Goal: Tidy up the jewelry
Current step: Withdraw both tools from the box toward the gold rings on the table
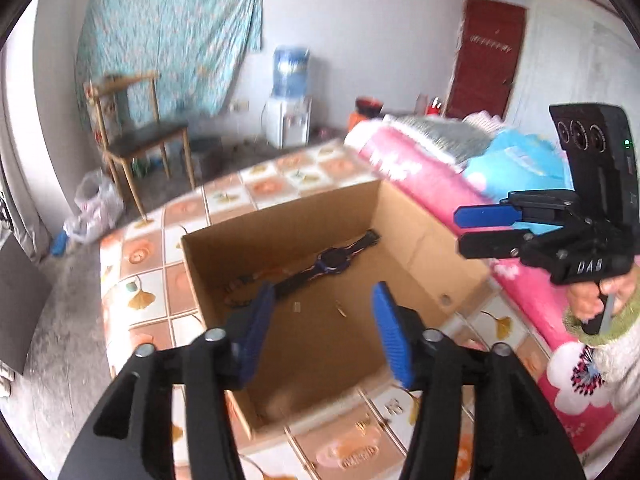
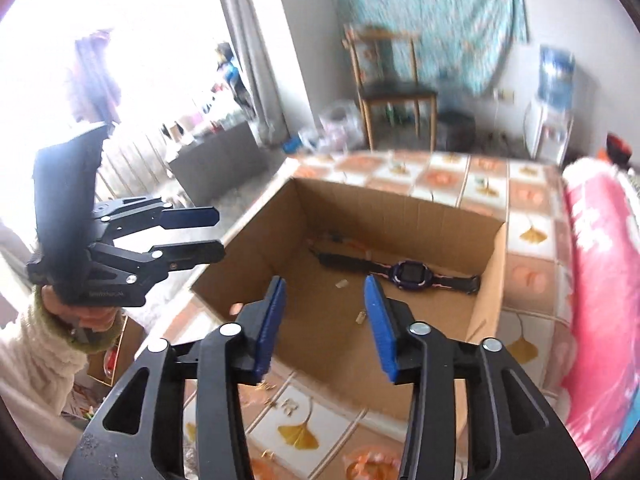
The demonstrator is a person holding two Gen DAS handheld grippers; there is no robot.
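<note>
An open cardboard box [image 1: 420, 236] [image 2: 360, 208] sits on a bed with a tile-patterned sheet [image 1: 140, 288]. On the box floor lies a wristwatch [image 1: 334, 260] [image 2: 408, 274] with a dark strap and a purple face, and beside it a thin dark cord-like piece [image 1: 240, 284] and small pale bits [image 2: 362, 316]. My left gripper [image 1: 324, 304] [image 2: 220, 234] hangs above the box's near left side, open and holding nothing. My right gripper [image 2: 324, 292] [image 1: 460, 232] is above the box's right side, also open with nothing between its blue pads.
A rolled pink quilt [image 1: 420, 184] [image 2: 592, 260] lies along the bed right of the box. Beyond the bed are a wooden chair [image 1: 136, 140], a water dispenser [image 1: 290, 96] and a plastic bag [image 1: 96, 204] on the floor. A hand in a cream sleeve [image 2: 36, 360] holds the left gripper.
</note>
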